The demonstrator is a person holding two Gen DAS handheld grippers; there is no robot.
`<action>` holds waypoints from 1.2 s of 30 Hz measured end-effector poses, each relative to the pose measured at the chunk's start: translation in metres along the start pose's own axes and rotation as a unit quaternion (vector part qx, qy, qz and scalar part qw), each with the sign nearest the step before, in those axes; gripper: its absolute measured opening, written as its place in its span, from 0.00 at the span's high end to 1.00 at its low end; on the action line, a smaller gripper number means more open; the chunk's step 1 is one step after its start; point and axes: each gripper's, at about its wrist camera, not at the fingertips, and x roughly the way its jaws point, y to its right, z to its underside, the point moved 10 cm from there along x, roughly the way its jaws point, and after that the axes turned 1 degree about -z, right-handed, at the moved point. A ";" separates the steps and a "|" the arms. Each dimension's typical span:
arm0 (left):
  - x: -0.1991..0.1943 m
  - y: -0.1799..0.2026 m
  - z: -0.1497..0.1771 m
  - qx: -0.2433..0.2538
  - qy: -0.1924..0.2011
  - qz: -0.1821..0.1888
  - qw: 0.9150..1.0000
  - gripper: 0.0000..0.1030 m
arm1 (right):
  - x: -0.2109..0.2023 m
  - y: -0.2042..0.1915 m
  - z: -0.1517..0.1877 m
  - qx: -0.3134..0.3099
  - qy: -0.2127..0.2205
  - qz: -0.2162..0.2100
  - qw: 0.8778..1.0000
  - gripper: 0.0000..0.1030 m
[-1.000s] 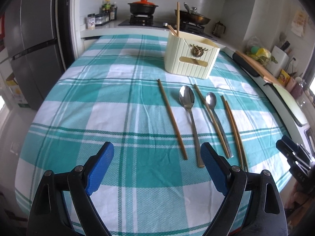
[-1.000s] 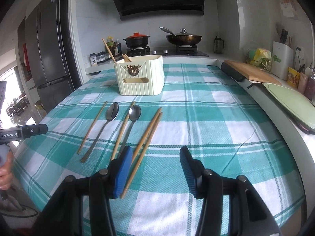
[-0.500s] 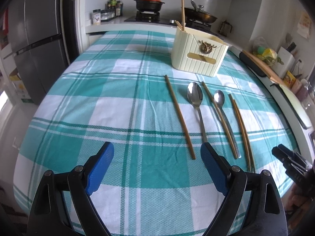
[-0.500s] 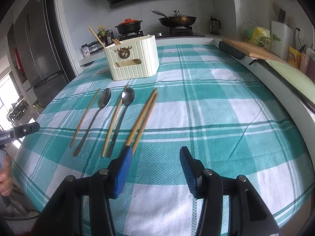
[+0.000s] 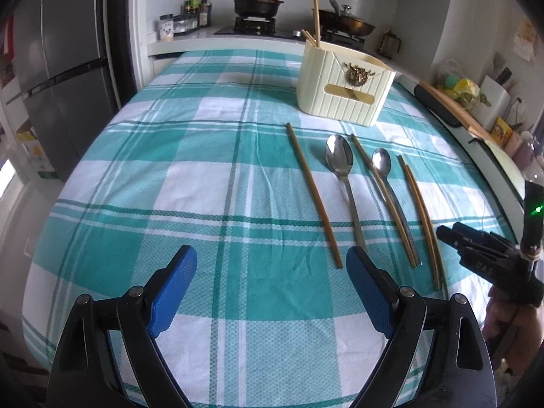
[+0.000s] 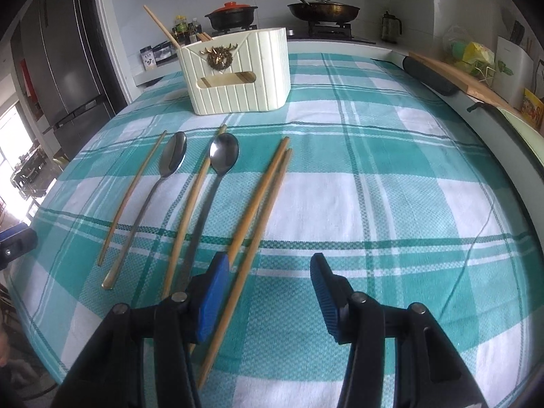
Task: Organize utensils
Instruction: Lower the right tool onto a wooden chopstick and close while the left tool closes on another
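left gripper (image 5: 272, 273): jaws spread wide, nothing between the blue pads, hanging over the near edge of the table (image 5: 142, 176), left of the utensil row.
tablecloth (image 6: 391, 183): teal/white plaid, covers the whole tabletop.
single chopstick (image 5: 314, 195): leftmost in the row, flat on the cloth, runs from the near edge toward the holder.
large spoon (image 5: 341, 166): just right of it, bowl toward the far edge, handle end hidden behind the left gripper's right pad.
second chopstick (image 6: 193, 204): between the two spoons, lying against the small spoon's handle.
small spoon (image 6: 222, 156): bowl up, handle runs back under the right gripper's left finger.
chopstick pair (image 6: 261, 197): rightmost, two sticks side by side, touching or nearly so; near ends pass just beside the left pad.
right gripper (image 6: 268, 272): jaws wide apart, holding nothing, low over the near edge; the pair's ends lie just inside the left pad.
holder (image 6: 236, 74): cream ribbed box, gold emblem, stands past the spoon bowls toward the far edge; chopsticks already standing in its left end.
background: stove (image 5: 255, 23) with pots beyond the far edge, fridge (image 5: 64, 78) to the left.
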 end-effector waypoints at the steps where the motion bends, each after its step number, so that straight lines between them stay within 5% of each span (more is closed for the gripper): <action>1: 0.000 -0.001 0.000 0.000 0.000 -0.001 1.000 0.12 | 0.004 0.000 0.001 -0.001 -0.005 0.002 1.000 0.51; 7: 0.004 -0.007 0.002 -0.009 -0.005 -0.004 1.000 0.12 | 0.009 0.004 0.000 -0.032 -0.005 0.040 0.999 0.53; 9: 0.008 -0.005 0.003 -0.006 -0.009 -0.003 1.000 0.12 | 0.010 0.002 -0.002 -0.042 -0.003 0.038 0.998 0.72; 13: 0.015 0.001 0.004 0.005 -0.016 -0.004 1.000 0.12 | 0.012 -0.001 -0.007 -0.054 0.004 0.041 0.998 0.92; 23: 0.052 0.026 -0.027 0.039 -0.032 0.011 0.999 0.12 | -0.004 0.057 0.003 0.023 0.011 0.095 0.995 0.94; 28: 0.092 0.033 -0.031 0.050 -0.059 -0.011 0.997 0.15 | -0.006 0.061 0.007 0.026 0.014 0.097 0.995 0.94; 31: 0.105 0.039 -0.030 0.074 -0.065 -0.028 0.995 0.22 | -0.006 0.061 0.006 0.025 0.017 0.096 0.995 0.94; 34: 0.110 0.041 -0.027 0.080 -0.066 -0.030 0.994 0.40 | -0.007 0.061 0.007 0.027 0.020 0.093 0.995 0.94; 36: 0.108 0.042 -0.027 0.079 -0.063 -0.027 0.995 0.64 | -0.007 0.062 0.008 0.028 0.021 0.090 0.995 0.94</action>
